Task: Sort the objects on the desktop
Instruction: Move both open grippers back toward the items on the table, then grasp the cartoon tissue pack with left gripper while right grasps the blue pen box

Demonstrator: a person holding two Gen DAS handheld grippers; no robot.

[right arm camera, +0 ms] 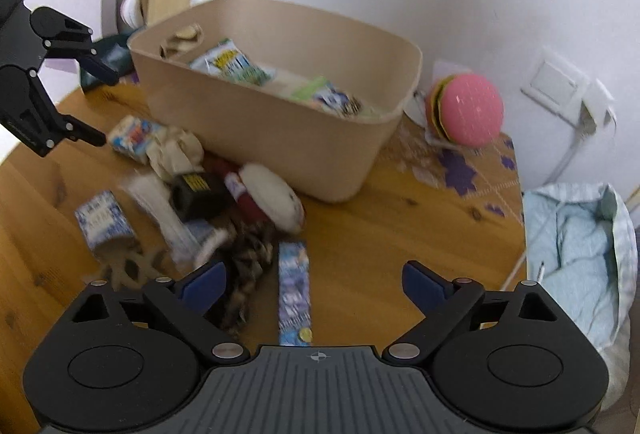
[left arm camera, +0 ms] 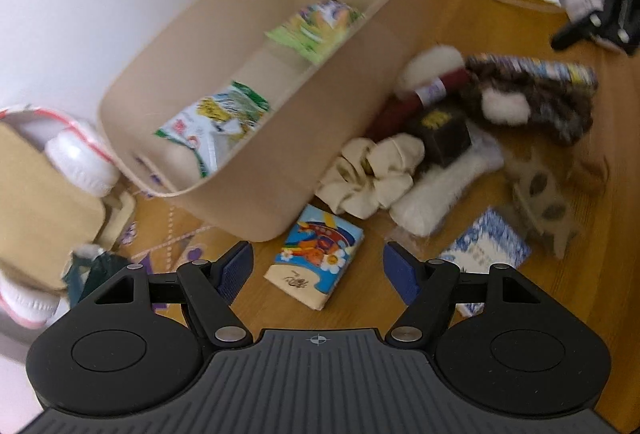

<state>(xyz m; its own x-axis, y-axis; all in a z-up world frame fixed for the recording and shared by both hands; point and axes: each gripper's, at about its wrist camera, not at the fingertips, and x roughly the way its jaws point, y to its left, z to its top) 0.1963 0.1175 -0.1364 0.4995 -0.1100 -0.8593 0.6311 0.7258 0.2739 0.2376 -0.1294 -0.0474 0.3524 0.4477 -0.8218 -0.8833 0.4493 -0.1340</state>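
Left gripper (left arm camera: pixel 318 270) hangs low over the wooden tabletop (left arm camera: pixel 460 17) with its jaws spread wide and nothing between them, lined up on the small colourful cartoon-printed tissue packet (left arm camera: pixel 316 258) lying flat just in front of the beige plastic storage bin (left arm camera: pixel 256 169). That packet looks light and squashy, a soft film wrap, so a pinch across its short sides near the middle should hold; it may slip a little if taken by a corner. Over on the other side, the right gripper (right arm camera: pixel 314 284) is also wide open and empty, poised above the long blue printed wrapper strip (right arm camera: pixel 295 294), thin and floppy by the look of it. Between them sits the jumble: a cream fabric scrunchie (left arm camera: pixel 370 175), a dark fuzzy brown scrunchie (left arm camera: pixel 532 101), a small black box with yellow lettering (left arm camera: pixel 444 133), though the blur makes the print unreadable. The bin already holds a few snack sachets (left arm camera: pixel 216 125). Plenty left to sort, I'd say.
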